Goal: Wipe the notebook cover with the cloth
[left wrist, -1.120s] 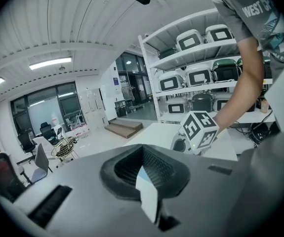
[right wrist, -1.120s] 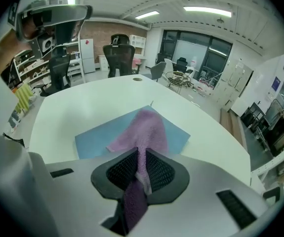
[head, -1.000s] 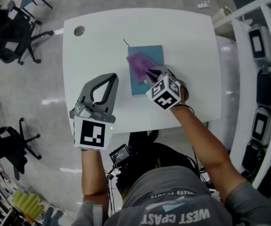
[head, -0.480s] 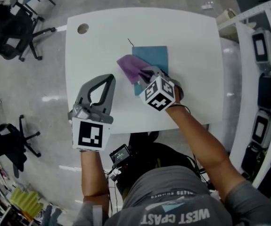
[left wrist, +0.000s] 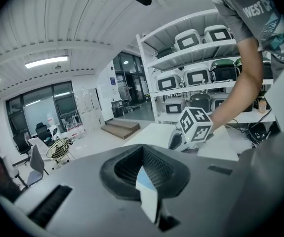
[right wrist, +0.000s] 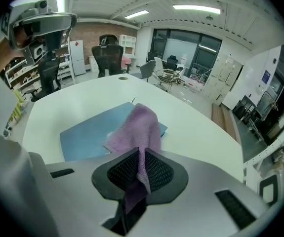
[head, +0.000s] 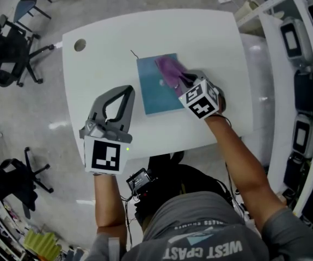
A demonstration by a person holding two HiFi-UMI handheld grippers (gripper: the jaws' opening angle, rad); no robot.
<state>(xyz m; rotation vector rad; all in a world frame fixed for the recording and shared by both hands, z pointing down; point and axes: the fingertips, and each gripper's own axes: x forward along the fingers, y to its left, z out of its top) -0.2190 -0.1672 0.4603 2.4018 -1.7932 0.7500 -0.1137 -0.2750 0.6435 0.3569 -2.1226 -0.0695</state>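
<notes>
A blue notebook [head: 155,88] lies flat on the white table [head: 205,31]. A purple cloth [head: 170,69] is draped on the cover's far right part. My right gripper [head: 182,80] is shut on the cloth's near end, and the fabric [right wrist: 138,125] is pinched between the mesh pads and trails forward onto the blue cover [right wrist: 90,130]. My left gripper [head: 127,90] hovers to the left of the notebook near the table's front edge. It is shut with nothing in it. In the left gripper view its pads [left wrist: 146,194] meet, and the right gripper's marker cube [left wrist: 196,125] shows beyond them.
A round cable hole [head: 80,45] is in the table's far left corner. A thin dark cord [head: 133,54] pokes out by the notebook's far left corner. Shelves with white boxes [head: 303,64] stand on the right, office chairs [head: 6,48] on the left floor.
The right gripper has dragged the cloth from the notebook's left edge across the cover to its right side. The left gripper has stayed where it was.
</notes>
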